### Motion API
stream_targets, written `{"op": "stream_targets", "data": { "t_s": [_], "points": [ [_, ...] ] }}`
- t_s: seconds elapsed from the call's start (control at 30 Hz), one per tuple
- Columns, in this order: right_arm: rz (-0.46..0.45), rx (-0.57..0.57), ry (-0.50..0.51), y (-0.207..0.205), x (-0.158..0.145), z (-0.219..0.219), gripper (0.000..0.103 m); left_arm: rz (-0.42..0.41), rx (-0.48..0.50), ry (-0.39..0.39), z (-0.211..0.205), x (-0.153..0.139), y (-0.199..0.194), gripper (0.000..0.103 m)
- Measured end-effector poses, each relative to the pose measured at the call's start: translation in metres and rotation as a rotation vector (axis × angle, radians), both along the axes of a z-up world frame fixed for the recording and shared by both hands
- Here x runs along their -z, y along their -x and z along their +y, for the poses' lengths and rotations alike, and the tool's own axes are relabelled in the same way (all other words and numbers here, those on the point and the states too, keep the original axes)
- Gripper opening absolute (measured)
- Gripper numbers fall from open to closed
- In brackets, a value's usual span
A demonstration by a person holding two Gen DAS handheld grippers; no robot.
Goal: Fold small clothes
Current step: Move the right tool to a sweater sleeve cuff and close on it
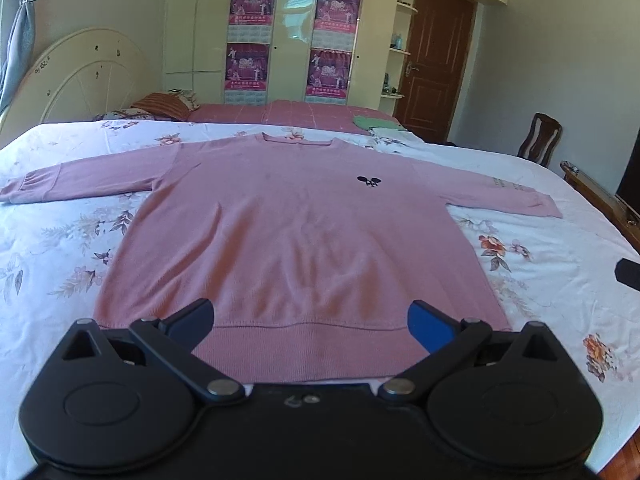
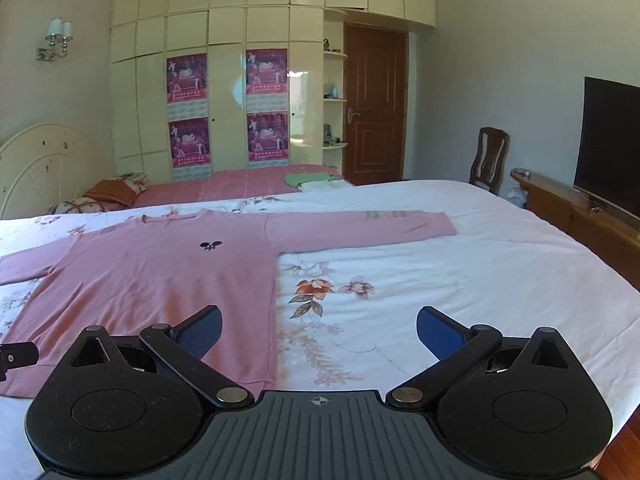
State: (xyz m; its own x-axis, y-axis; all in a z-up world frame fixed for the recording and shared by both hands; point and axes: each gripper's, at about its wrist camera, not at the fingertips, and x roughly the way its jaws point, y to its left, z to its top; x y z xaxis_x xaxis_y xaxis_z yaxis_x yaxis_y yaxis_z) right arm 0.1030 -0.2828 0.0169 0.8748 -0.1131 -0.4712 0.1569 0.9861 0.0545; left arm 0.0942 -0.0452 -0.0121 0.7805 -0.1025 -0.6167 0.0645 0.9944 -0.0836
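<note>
Evidently unstarted: sweater [image 1: 288, 216] lies flat on bed [image 1: 540, 264], sleeves spread for folding; both hand-held grippers, left [image 1: 310, 320] and right [image 2: 318, 326], gape wide, empty, near hem.

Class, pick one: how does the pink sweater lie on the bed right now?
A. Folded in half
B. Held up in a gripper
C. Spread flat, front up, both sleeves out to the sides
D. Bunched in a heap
C: the sweater lies flat on the bed, logo up, with both sleeves spread sideways.
</note>
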Motion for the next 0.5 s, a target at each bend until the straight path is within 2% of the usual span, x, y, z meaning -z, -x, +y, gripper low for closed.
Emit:
{"op": "stream_targets", "data": {
  "t_s": [0.03, 0.1, 0.17, 0.2, 0.23, 0.27, 0.3, 0.33, 0.4, 0.5],
  "points": [
    [0.002, 0.004, -0.005, -0.005, 0.0, -0.003, 0.103, 0.003, -0.002, -0.008, 0.0, -0.001, -0.007, 0.103],
    [-0.001, 0.015, -0.011, -0.015, -0.001, -0.011, 0.102, -0.014, 0.024, 0.004, 0.002, -0.002, -0.017, 0.091],
    [-0.004, 0.018, -0.021, -0.027, -0.002, -0.018, 0.102, -0.023, -0.01, -0.039, 0.001, -0.004, -0.029, 0.082],
    [-0.006, 0.02, -0.026, -0.032, -0.002, -0.021, 0.1, -0.031, -0.018, -0.053, 0.001, -0.004, -0.035, 0.082],
    [-0.012, 0.023, -0.03, -0.039, -0.003, -0.026, 0.09, -0.041, -0.027, -0.054, 0.003, -0.006, -0.043, 0.082],
    [-0.006, 0.03, -0.03, -0.047, -0.004, -0.031, 0.068, -0.051, -0.041, -0.053, 0.005, -0.007, -0.049, 0.082],
    [0.002, 0.037, -0.034, -0.055, -0.004, -0.035, 0.061, -0.06, -0.058, -0.054, 0.007, -0.008, -0.057, 0.084],
    [0.006, 0.043, -0.051, -0.064, -0.004, -0.041, 0.061, -0.072, -0.07, -0.054, 0.009, -0.009, -0.067, 0.086],
    [-0.003, 0.05, -0.084, -0.079, -0.006, -0.055, 0.061, -0.112, -0.089, -0.054, 0.012, -0.011, -0.086, 0.102],
    [-0.015, 0.076, -0.128, -0.109, -0.009, -0.08, 0.061, -0.095, -0.075, -0.073, 0.014, -0.008, -0.123, 0.101]
  ]
}}
